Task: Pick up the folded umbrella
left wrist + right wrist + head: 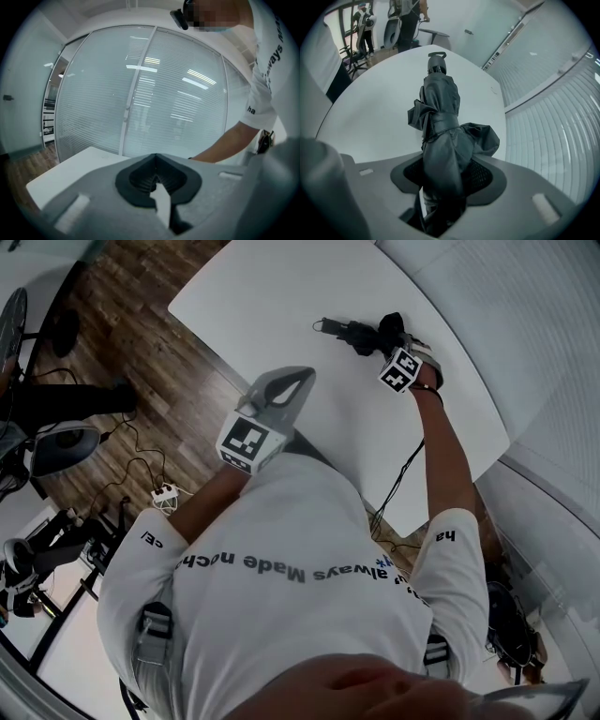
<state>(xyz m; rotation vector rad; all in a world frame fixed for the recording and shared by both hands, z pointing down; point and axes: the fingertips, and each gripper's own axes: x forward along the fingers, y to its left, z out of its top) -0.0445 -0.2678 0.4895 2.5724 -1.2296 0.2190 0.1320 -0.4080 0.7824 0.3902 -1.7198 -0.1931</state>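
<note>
The folded umbrella [440,117] is black, its fabric bunched and strapped, with its handle [437,63] pointing away over the white table [370,117]. My right gripper [443,176] is shut on the fabric end, which fills the space between the pads; the rest of the umbrella hangs just above the tabletop. In the head view the umbrella [349,332] sticks out leftward from the right gripper [386,338] over the table's far side [281,306]. My left gripper [296,381] hovers at the near table edge, its jaws [154,180] together with nothing between them.
A glass wall with blinds [154,93] stands behind the table. Wooden floor [122,324] lies to the left, with cables and a power strip [165,493]. A black cable [401,472] hangs over the table's near edge. People and chairs [365,23] stand far off.
</note>
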